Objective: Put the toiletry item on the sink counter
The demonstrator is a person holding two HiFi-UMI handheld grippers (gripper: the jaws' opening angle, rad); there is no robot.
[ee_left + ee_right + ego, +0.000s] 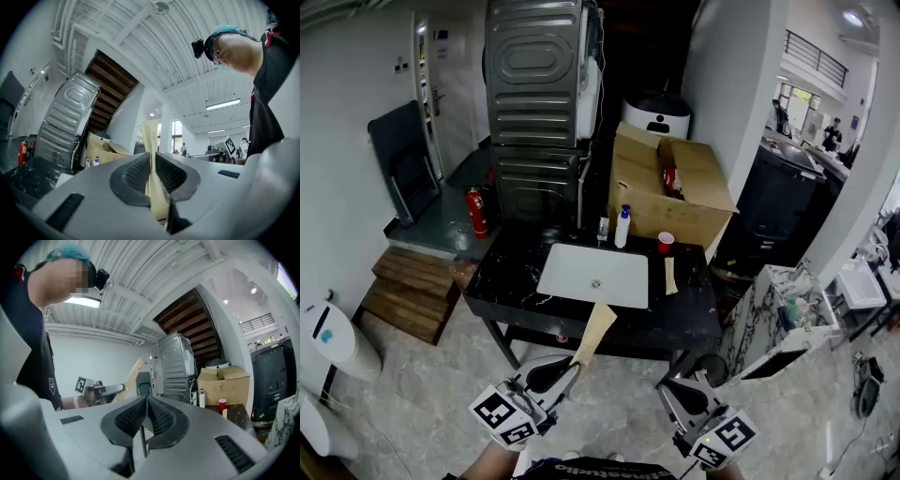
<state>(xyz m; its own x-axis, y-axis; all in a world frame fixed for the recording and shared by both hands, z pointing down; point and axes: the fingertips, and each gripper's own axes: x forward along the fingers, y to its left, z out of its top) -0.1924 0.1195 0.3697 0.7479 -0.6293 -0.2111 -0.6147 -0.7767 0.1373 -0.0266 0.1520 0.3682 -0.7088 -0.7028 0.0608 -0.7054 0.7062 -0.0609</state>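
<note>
The left gripper (566, 371) is pinching the lower end of the flat beige toiletry item (595, 332), carrying it in the air short of the sink counter's (511, 263) near edge. The right gripper (146, 404) is pressing its jaws together on nothing. Placement is judged outstanding. A similar beige piece (669, 275) is lying right of the basin (595, 275).

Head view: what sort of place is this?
Likely a makeshift washroom corner in a larger workspace: a black counter with a white sink, stacked grey appliances behind, a cardboard box beside.
</note>
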